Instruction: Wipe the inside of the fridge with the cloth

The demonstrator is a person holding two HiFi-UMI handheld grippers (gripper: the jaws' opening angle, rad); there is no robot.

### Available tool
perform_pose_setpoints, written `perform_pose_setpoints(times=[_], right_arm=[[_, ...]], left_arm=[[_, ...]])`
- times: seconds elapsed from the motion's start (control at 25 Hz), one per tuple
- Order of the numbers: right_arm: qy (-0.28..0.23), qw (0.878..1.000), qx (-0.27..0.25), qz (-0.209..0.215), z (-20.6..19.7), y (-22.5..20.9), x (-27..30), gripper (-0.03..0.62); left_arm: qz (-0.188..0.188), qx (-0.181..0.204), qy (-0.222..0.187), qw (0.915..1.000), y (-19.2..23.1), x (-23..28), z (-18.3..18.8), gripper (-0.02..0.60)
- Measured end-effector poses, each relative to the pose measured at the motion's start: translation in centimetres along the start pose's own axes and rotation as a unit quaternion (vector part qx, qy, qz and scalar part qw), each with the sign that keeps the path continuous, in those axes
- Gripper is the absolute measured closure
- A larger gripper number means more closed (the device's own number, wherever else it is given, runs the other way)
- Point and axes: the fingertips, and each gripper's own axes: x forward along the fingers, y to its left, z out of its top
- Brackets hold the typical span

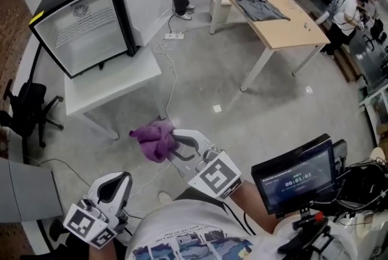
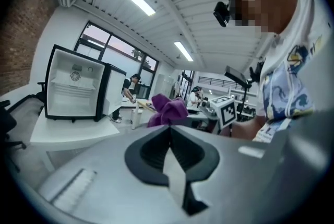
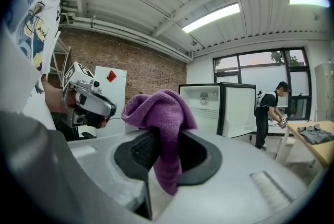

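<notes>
Left hand-held gripper (image 1: 114, 187) low, jaws together, empty; right hand-held gripper (image 1: 180, 146) fwd, clamping purple cloth (image 1: 154, 140).

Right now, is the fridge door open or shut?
Open: the fridge door is swung wide, and the white inside of the fridge shows.

White table (image 1: 115, 80) stood far left, with the open mini fridge (image 1: 85, 28) on it. Wooden table (image 1: 285, 25) far right held a grey shirt (image 1: 260, 7). Concrete floor (image 1: 242, 113) bore a white power strip (image 1: 174, 36), its cable (image 1: 173, 80), and a black office chair (image 1: 27, 110) at left.
</notes>
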Motion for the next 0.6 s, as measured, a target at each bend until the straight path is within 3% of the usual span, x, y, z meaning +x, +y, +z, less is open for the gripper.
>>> perform_pose_setpoints(times=[0.32, 0.6], right_arm=[[0.017, 1.0, -0.005, -0.017, -0.4, 5.7, 1.2, 0.514], [0.039, 0.999, -0.011, -0.019, -1.2, 8.4, 1.4, 0.514]], left_arm=[[-0.02, -0.018, 0.016, 0.9995, 1.1, -5.0, -3.9, 0.577], [-0.04, -0.026, 0.029, 0.9984, 1.3, -5.9, -6.1, 0.577]])
